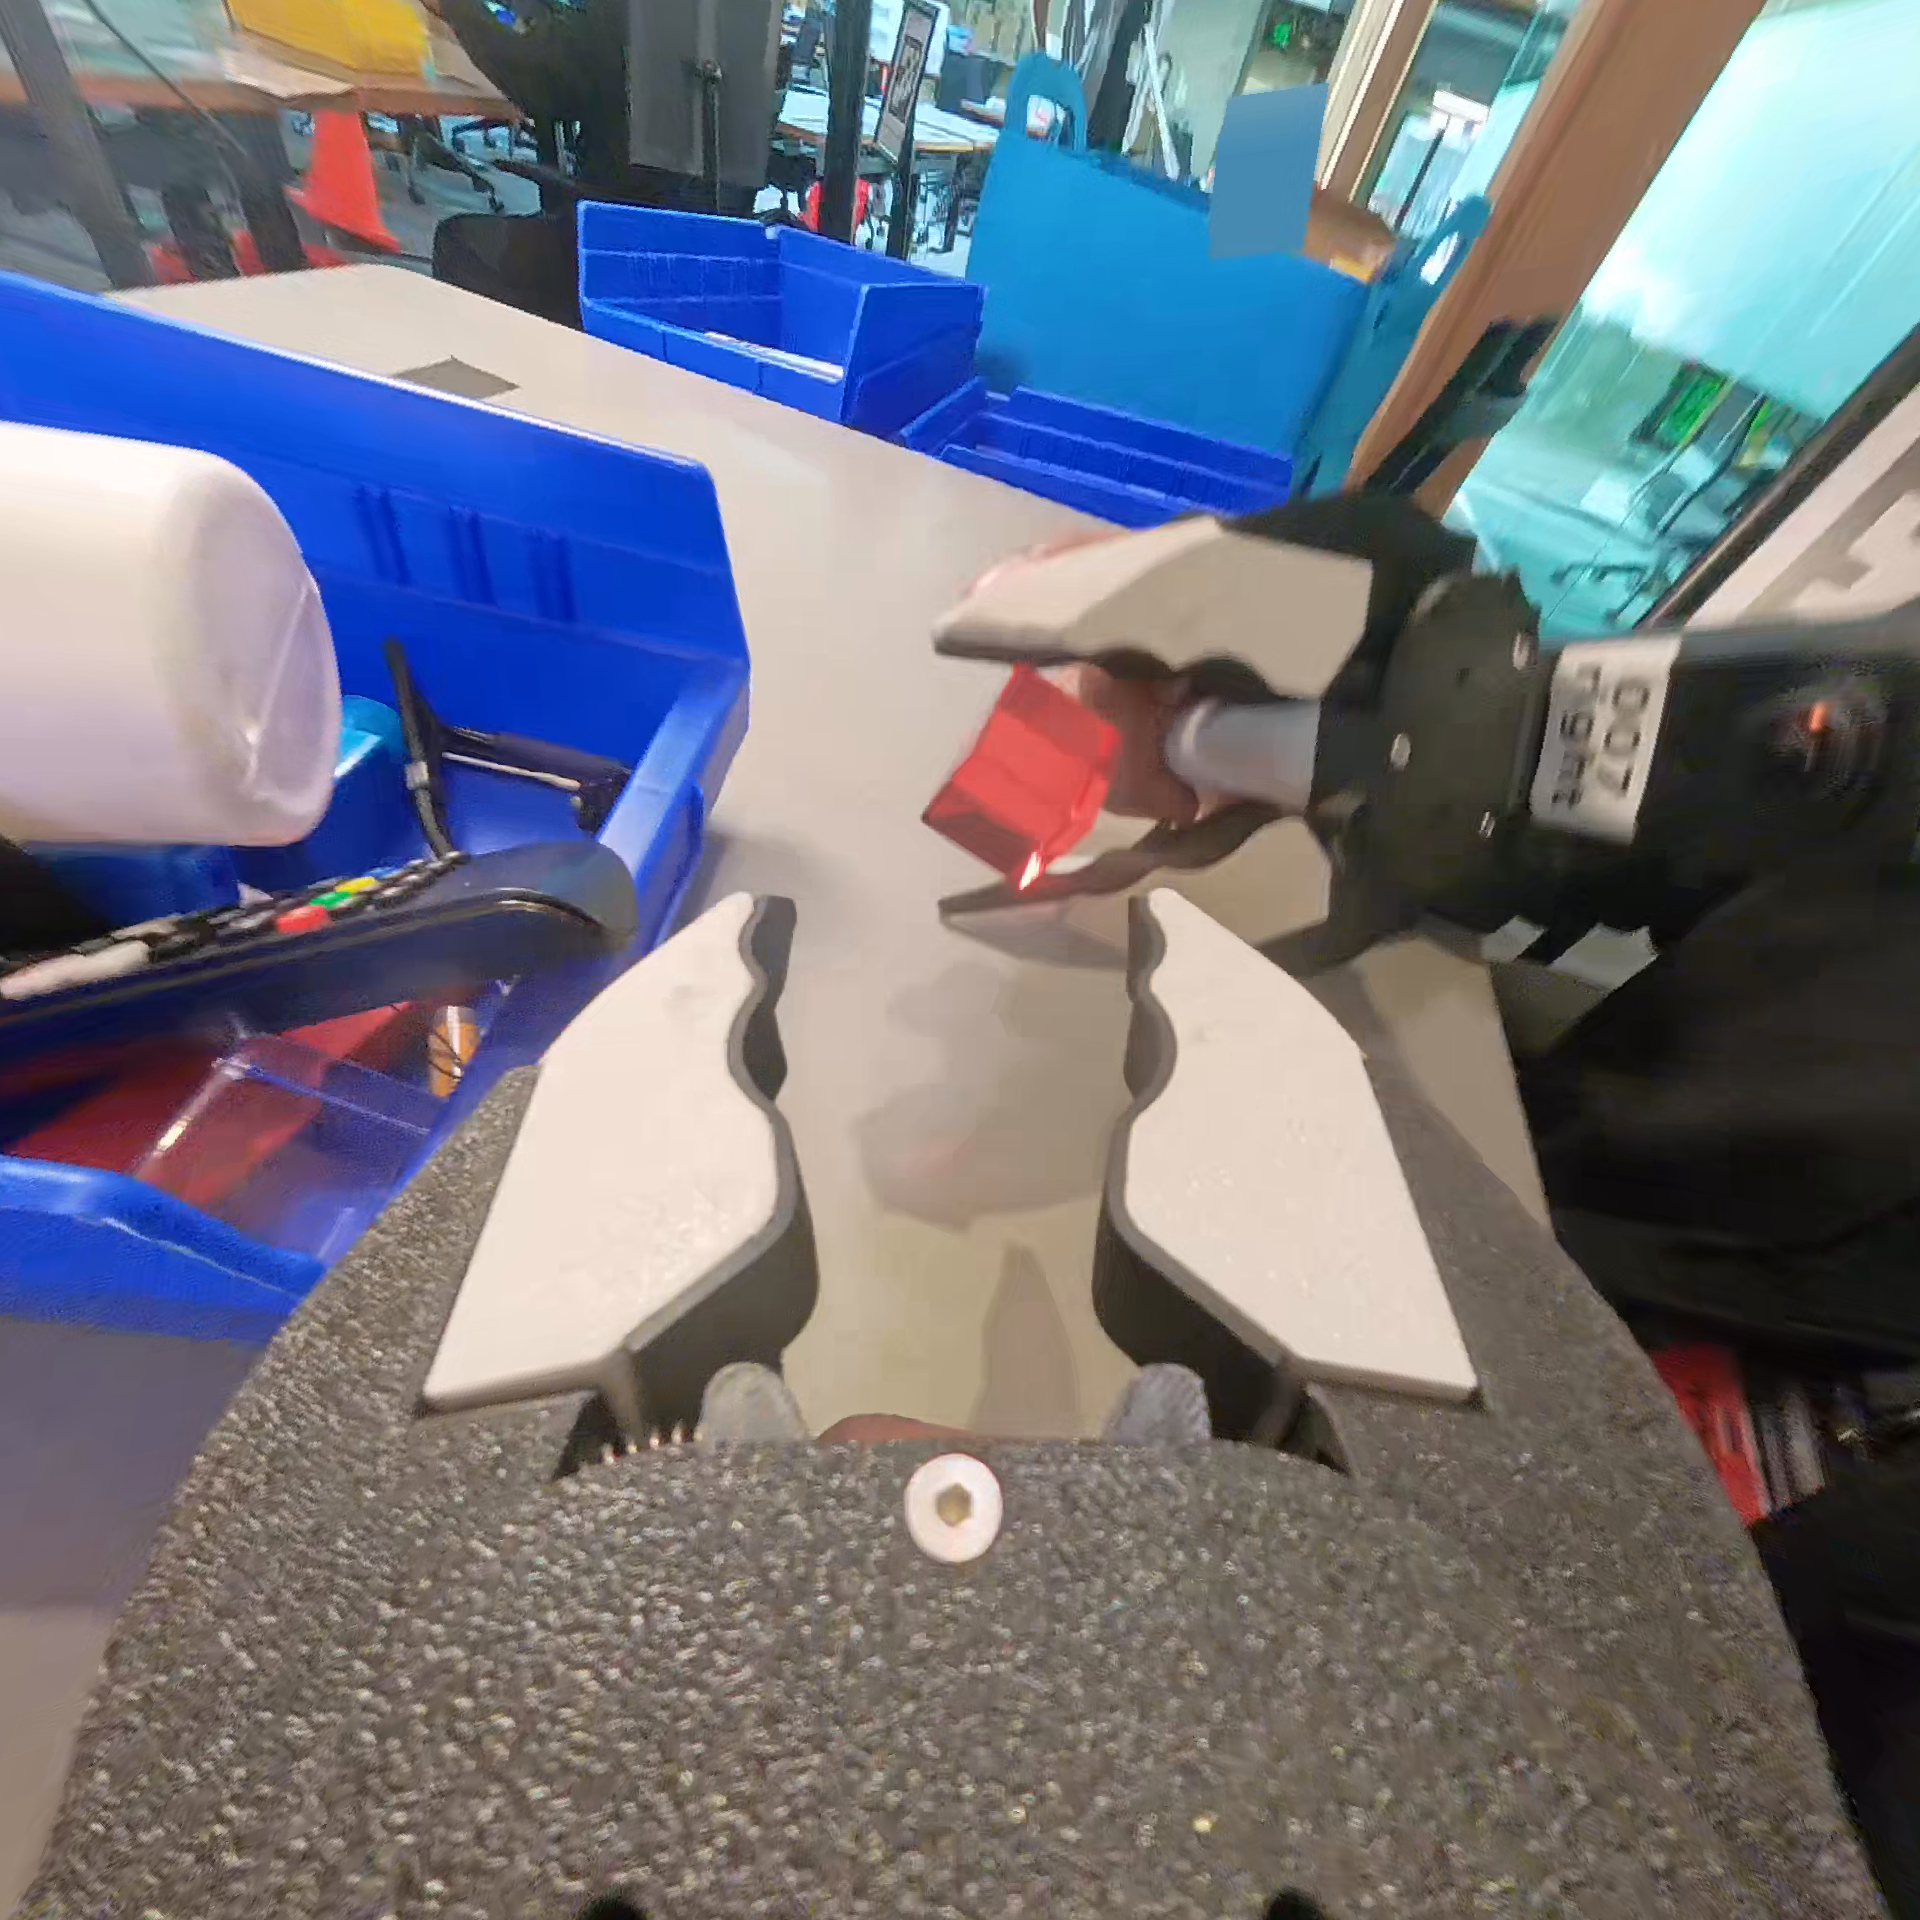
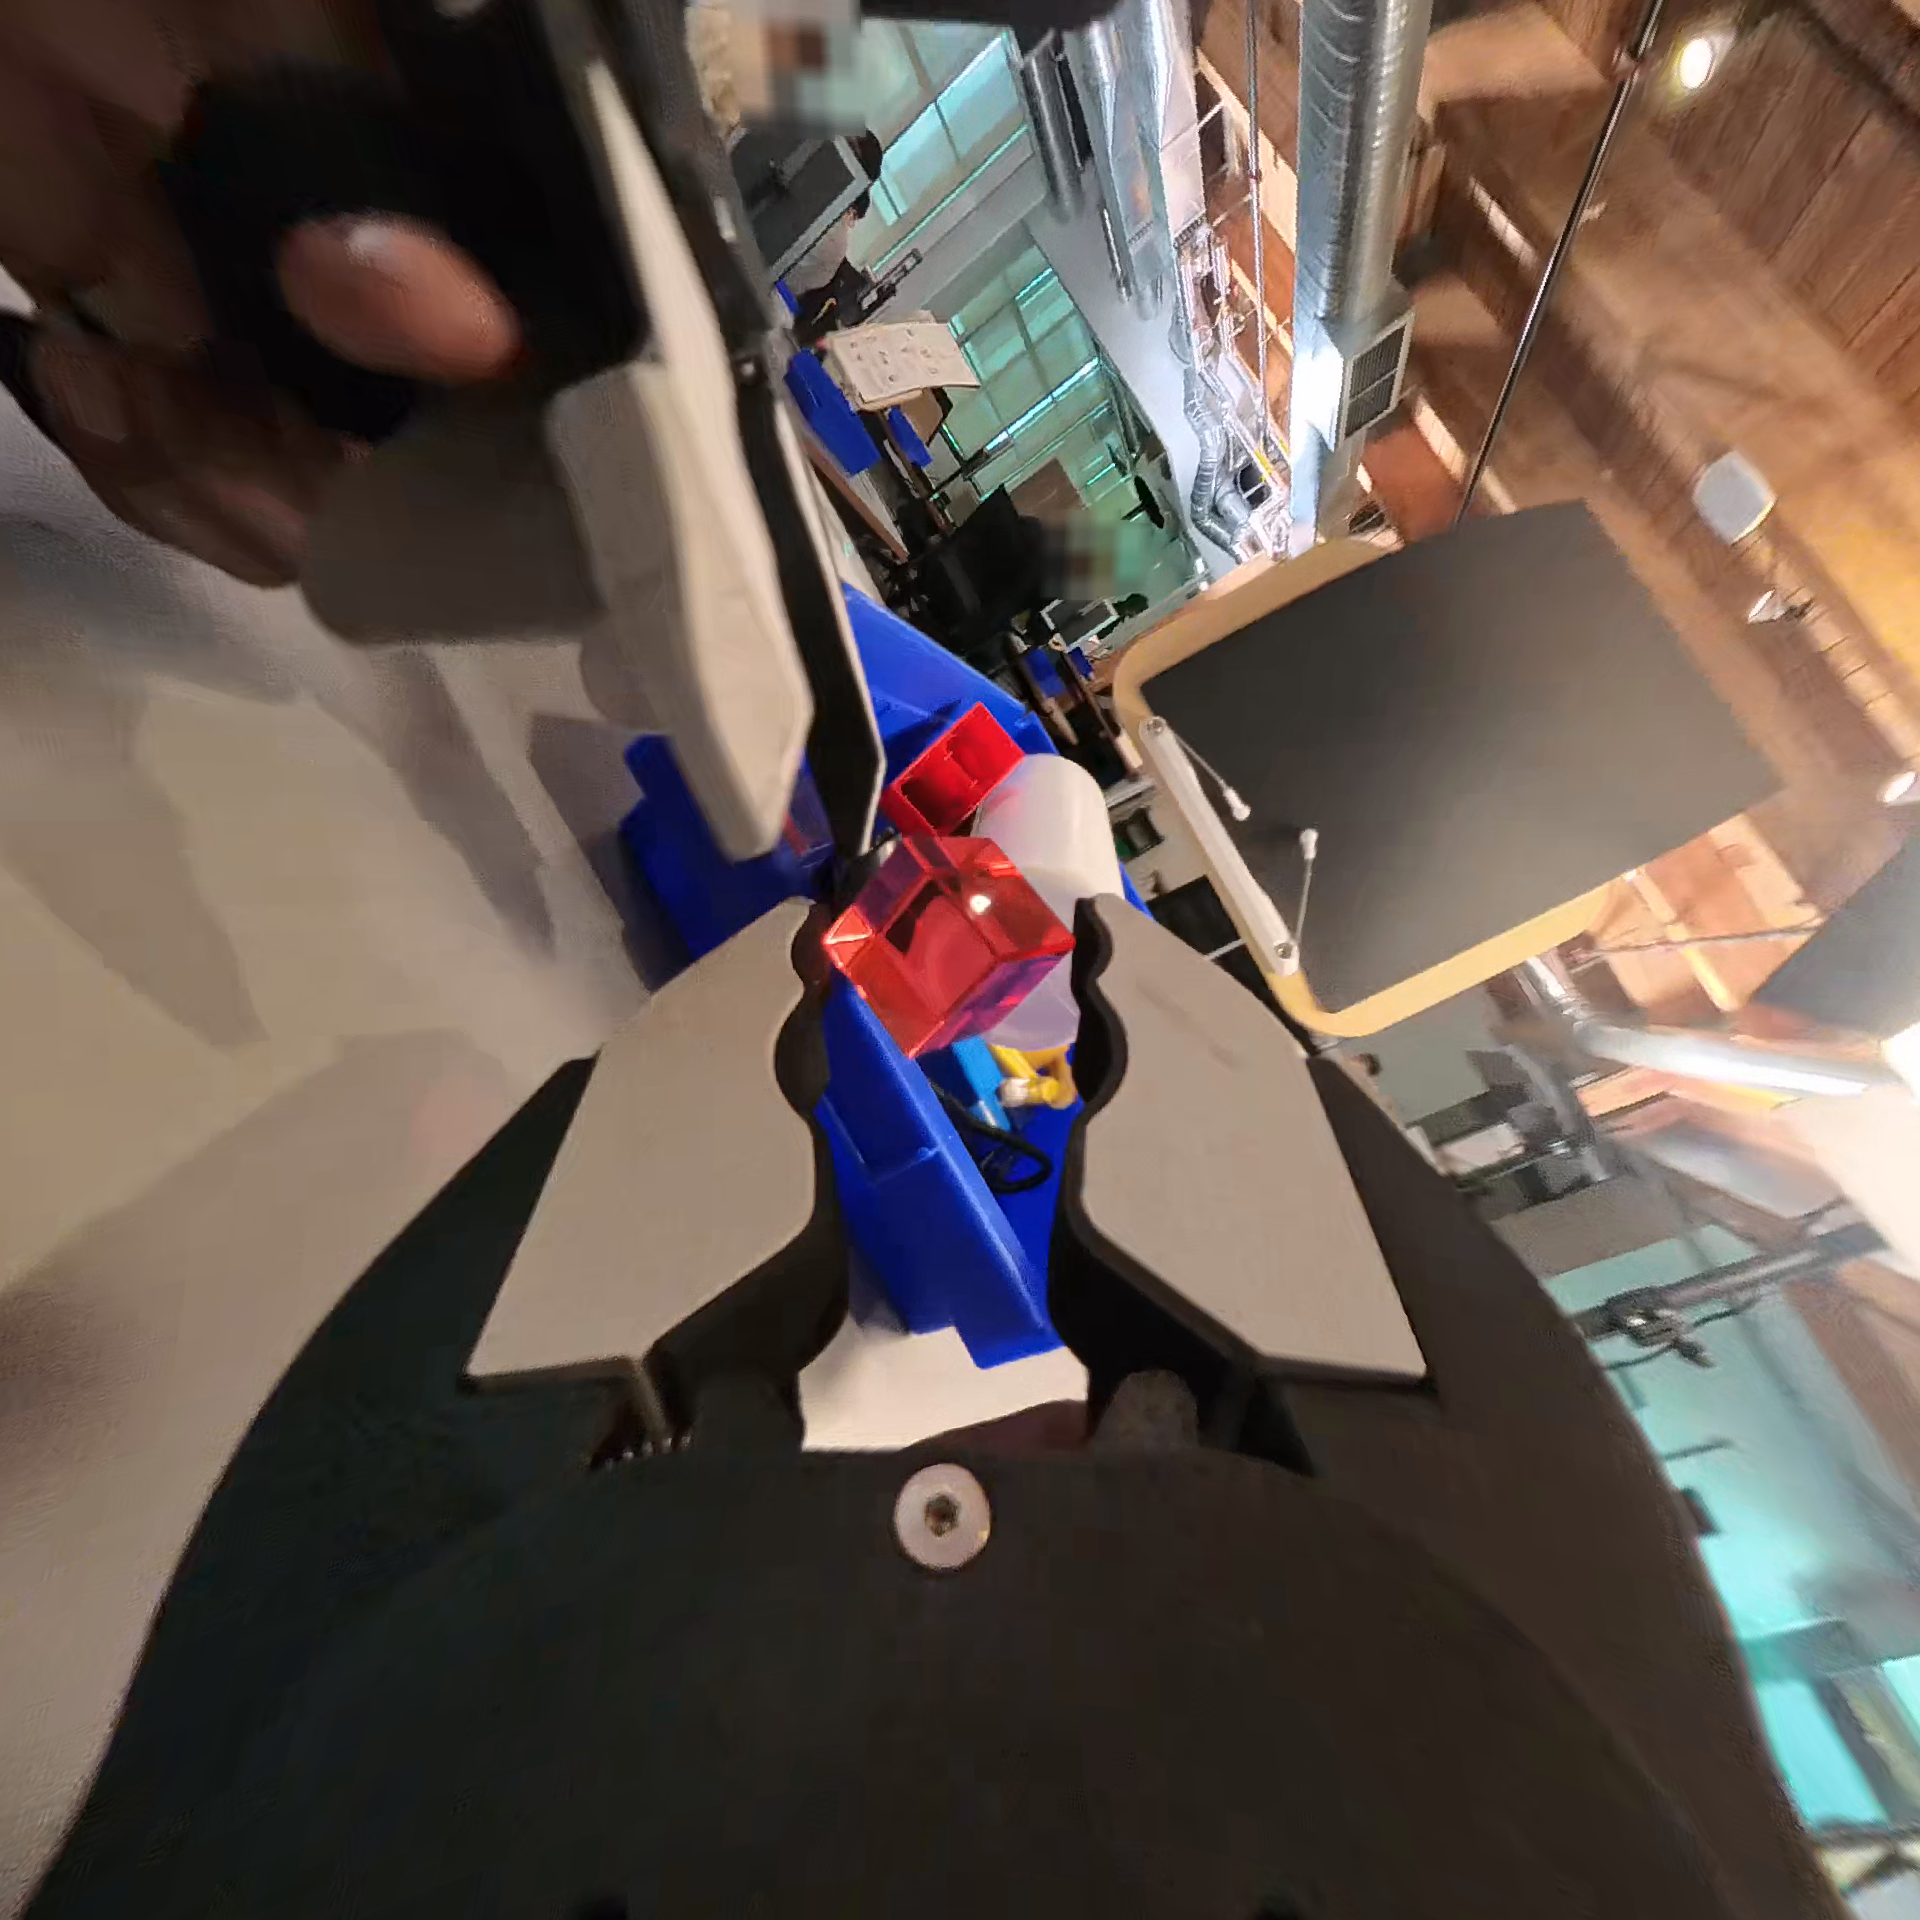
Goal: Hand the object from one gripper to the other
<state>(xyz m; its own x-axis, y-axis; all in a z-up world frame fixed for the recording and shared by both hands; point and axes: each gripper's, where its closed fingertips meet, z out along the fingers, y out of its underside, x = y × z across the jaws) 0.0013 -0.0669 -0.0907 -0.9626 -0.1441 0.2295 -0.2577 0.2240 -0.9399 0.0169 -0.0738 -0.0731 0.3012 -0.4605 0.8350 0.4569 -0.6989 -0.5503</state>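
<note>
Item one: red cube (image 2: 951, 940), clear plastic, pinched at the tips of my right tongs (image 2: 945, 935), held in the air above the tabletop (image 1: 894, 540) and right of the blue bin (image 1: 499, 582).

Item two: my left tongs (image 1: 961, 914), spread wide and holding nothing, just below the cube, tips close to it but apart.

Item three: blue bin, left of the cube, on the tabletop; I note a remote control (image 1: 312, 935) and a white bottle (image 1: 145, 634) in it.

Item four: more blue bins (image 1: 779, 301), beyond the cube, at the far edge of the tabletop.
</note>
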